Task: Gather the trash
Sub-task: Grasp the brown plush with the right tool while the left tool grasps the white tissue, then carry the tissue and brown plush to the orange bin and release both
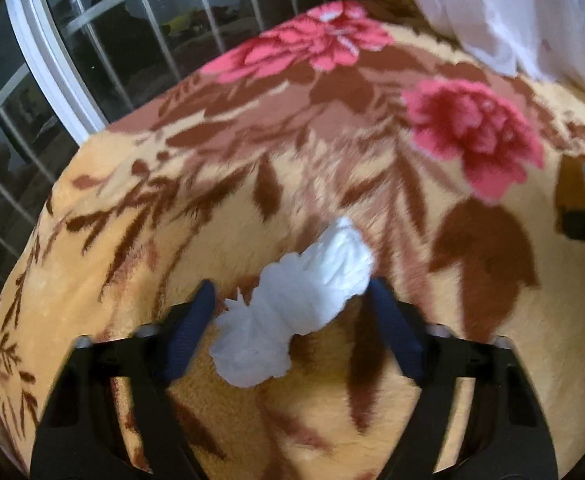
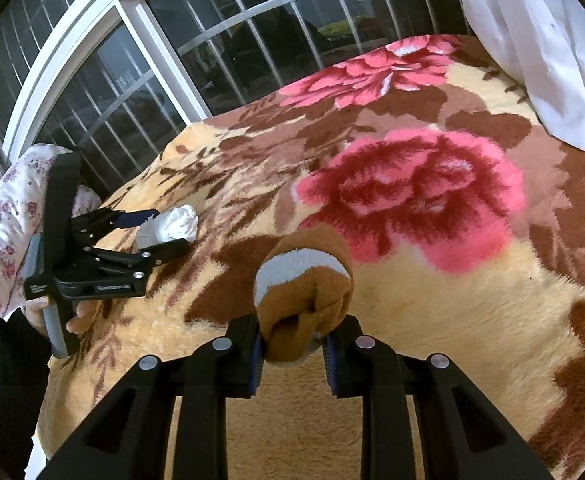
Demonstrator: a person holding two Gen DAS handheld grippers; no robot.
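We straddle the crumpled tissue (image 1: pixel 292 304) with left gripper (image 1: pixel 292 292) fingers spread, 12 o'clock; next pinch; right gripper (image 2: pixel 295 344) pinching brown sock (image 2: pixel 308 300)

We wore a black sleeve (image 2: pixel 0 376) on the left arm. Our left gripper (image 2: pixel 164 232) was black plastic with silver screw heads, a grey handle and a small white label on its body. Our right gripper (image 2: pixel 292 354) was black too, with round silver rivets and ribbed dark blue pads (image 2: pixel 257 360).
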